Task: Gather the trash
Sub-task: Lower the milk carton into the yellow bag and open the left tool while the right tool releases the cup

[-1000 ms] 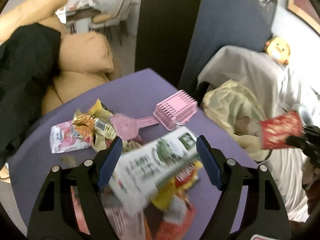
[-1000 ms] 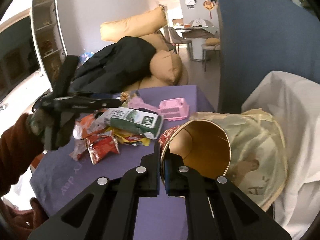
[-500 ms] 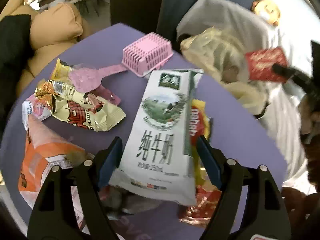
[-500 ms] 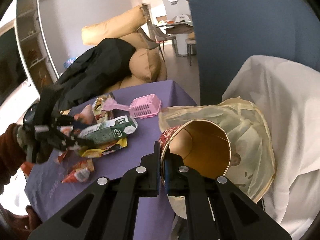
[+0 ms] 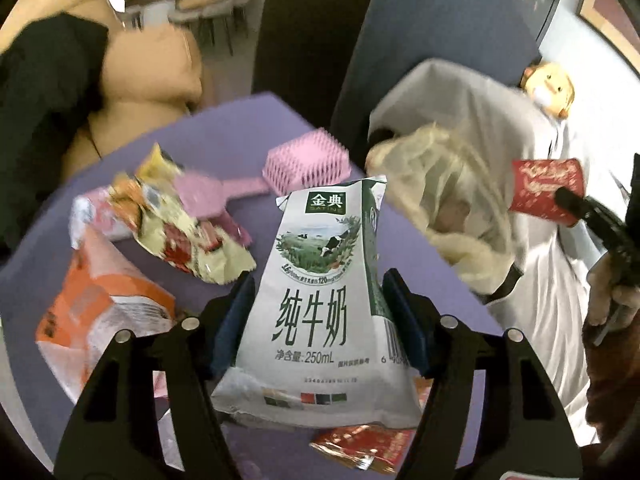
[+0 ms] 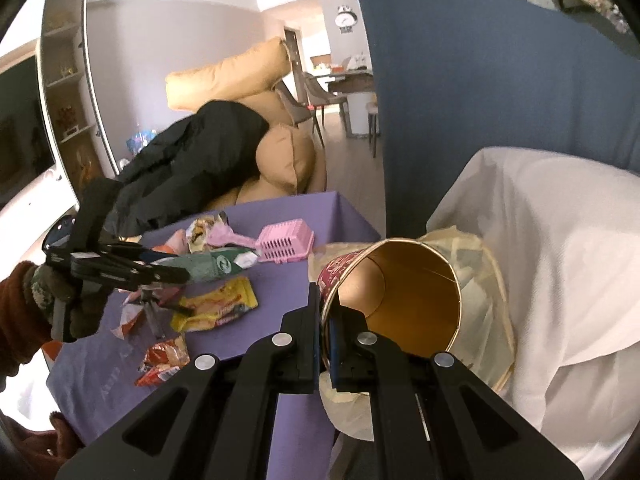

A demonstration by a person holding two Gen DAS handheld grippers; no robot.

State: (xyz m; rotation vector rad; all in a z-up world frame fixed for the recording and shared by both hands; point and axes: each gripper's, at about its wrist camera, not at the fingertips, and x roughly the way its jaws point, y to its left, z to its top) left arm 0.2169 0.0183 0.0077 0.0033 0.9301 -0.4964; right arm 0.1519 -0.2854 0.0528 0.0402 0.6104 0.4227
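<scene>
The milk carton (image 5: 320, 292), a white and green 250 mL pack with a pasture scene, sits lengthwise between the blue pads of the left gripper (image 5: 318, 316), its sealed top pointing toward 12 o'clock in the left wrist view; the jaws are closing on it and both pads lie against its sides, so it is gripped, raised above the purple tablecloth (image 5: 224, 132). From the right wrist view the same carton (image 6: 218, 266) pokes out of the left gripper (image 6: 176, 272), which a gloved hand (image 6: 60, 300) holds at 9 o'clock. Under and around the carton lies more trash: an orange packet (image 5: 100, 300) at 9 o'clock, a crumpled yellow and red wrapper (image 5: 188, 236) at 10 o'clock, and a red sachet (image 5: 360, 444) at 6 o'clock just below the carton's base. In the right wrist view a yellow snack packet (image 6: 216, 308) and a red wrapper (image 6: 164, 360) lie flat on the cloth. A pink slotted brush (image 5: 304, 164) rests at 12 o'clock beyond the carton, near the table's far corner. The right gripper (image 6: 328, 340) is fully closed, its jaws pinching the rim of a red paper cup (image 6: 400, 300) with a gold lining, tipped on its side with the mouth facing 3 o'clock. Just behind the cup is a pale yellow mesh bin (image 6: 480, 280), leaning against white draped fabric (image 6: 560, 260). In the left wrist view the cup (image 5: 546, 190) shows at 3 o'clock beside the blurred bin (image 5: 448, 200). Tan cushions (image 6: 248, 80) with a black jacket (image 6: 192, 168) stand past the table.
</scene>
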